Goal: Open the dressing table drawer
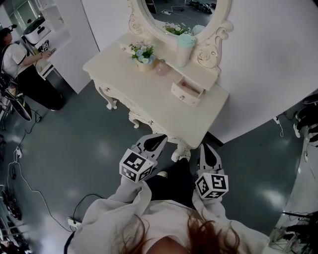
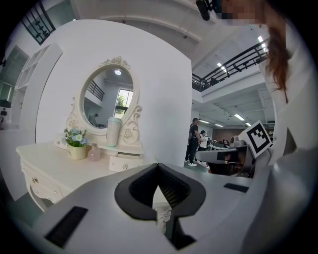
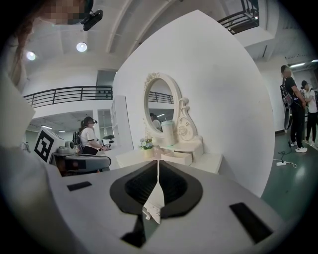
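The cream dressing table (image 1: 134, 84) stands in front of me against a white wall. Its small top drawer (image 1: 188, 92) is pulled out and its pinkish inside shows; it also appears in the left gripper view as the drawer (image 2: 121, 162) and in the right gripper view as the drawer (image 3: 175, 158). My left gripper (image 1: 153, 142) hovers near the table's front edge, short of the drawer, shut with nothing between its jaws (image 2: 159, 169). My right gripper (image 1: 209, 155) sits beside it off the table's near corner, also shut and empty (image 3: 158, 166).
On the tabletop stand a flower pot (image 1: 143, 53), a pink vase (image 1: 162, 67) and a mint cup (image 1: 186, 48) below the oval mirror (image 1: 184, 15). A person (image 1: 25, 69) works at the far left. Cables (image 1: 30, 188) lie on the floor.
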Available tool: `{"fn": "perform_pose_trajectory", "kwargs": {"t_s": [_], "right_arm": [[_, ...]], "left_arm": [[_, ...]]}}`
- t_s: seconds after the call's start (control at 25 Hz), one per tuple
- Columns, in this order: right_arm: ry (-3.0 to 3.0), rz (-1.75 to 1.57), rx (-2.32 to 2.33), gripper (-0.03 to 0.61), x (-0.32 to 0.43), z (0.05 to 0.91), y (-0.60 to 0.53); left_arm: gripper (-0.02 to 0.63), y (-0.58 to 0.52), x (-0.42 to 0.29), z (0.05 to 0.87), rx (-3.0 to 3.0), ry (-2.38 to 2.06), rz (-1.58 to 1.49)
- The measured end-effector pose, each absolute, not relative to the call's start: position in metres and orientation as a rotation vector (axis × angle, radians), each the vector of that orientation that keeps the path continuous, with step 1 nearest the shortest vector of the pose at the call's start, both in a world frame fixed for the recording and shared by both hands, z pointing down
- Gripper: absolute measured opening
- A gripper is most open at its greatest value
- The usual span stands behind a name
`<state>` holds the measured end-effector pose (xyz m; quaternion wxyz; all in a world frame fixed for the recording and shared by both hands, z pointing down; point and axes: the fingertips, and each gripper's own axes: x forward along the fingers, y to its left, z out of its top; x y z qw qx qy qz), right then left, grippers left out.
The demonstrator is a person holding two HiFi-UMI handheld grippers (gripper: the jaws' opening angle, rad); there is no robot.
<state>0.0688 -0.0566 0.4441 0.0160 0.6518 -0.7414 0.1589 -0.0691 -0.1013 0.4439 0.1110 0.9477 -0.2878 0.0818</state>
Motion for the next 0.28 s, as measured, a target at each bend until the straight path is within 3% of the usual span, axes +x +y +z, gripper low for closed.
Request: {"fn": "perform_pose_trajectory", "kwargs": {"t_s": [0.28], "right_arm": [[-2.304, 0.502, 2.018, 0.038, 0.0706, 0.4448, -0.0633]], "left_arm": [[0.015, -0.1077, -0.07, 0.4461, 2.772, -0.871, 0.247]]}}
